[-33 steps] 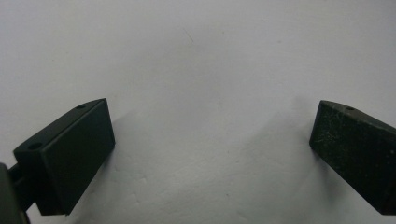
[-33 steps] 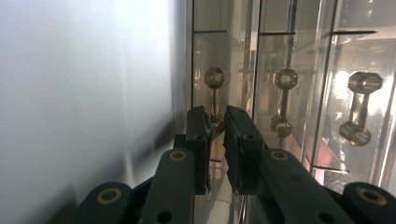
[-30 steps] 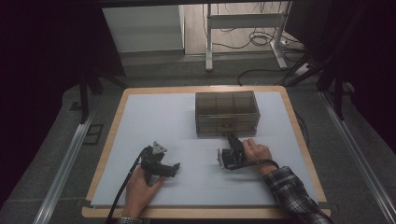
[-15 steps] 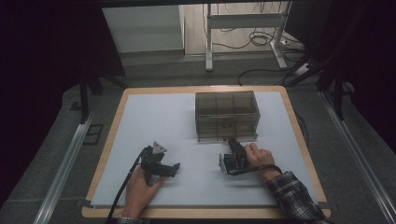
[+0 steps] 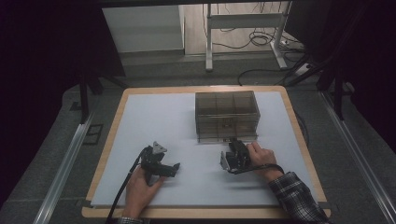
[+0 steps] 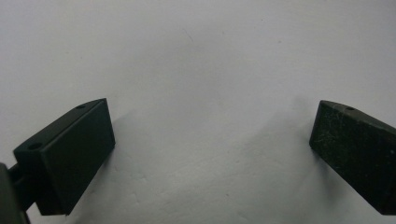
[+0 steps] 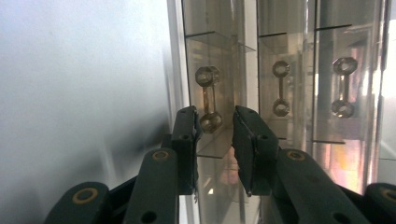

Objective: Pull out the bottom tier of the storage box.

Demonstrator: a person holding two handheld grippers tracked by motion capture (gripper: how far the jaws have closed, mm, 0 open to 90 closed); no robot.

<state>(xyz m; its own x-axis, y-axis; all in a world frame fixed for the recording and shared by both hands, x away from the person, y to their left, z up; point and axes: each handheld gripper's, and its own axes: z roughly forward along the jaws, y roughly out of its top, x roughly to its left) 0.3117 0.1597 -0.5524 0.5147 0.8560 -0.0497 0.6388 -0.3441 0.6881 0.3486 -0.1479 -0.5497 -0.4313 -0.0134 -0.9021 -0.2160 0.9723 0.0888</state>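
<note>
From the high view we saw a smoky, see-through drawer box [image 5: 227,115] standing on the white mat [image 5: 154,121] of a wood-edged table [image 5: 112,135], a little right of centre and toward the far side. Thin partitions split it into compartments, and its near face met the mat just beyond the right gripper [image 5: 232,157]. That gripper lay on its side in the person's right hand [image 5: 260,156], a plaid sleeve [image 5: 294,198] trailing to the near right corner, with its tips pointing at the lower near front of the box. The left gripper [image 5: 169,168] rested on the mat at near left, well apart from the box, in the left hand [image 5: 140,191], pointing right.

In the left gripper view, the two black jaws stood wide apart over bare white mat [image 6: 201,70], with nothing between them.

In the right gripper view, turned on its side, the drawer box [image 7: 280,56] showed clear amber-tinted walls and three small dumbbell-shaped pulls. The right gripper [image 7: 215,130] had its jaws a narrow gap apart, having just been opening; the nearest drawer pull [image 7: 208,100] sat just beyond the tips, in line with the gap, and the pads did not press on it.
</note>
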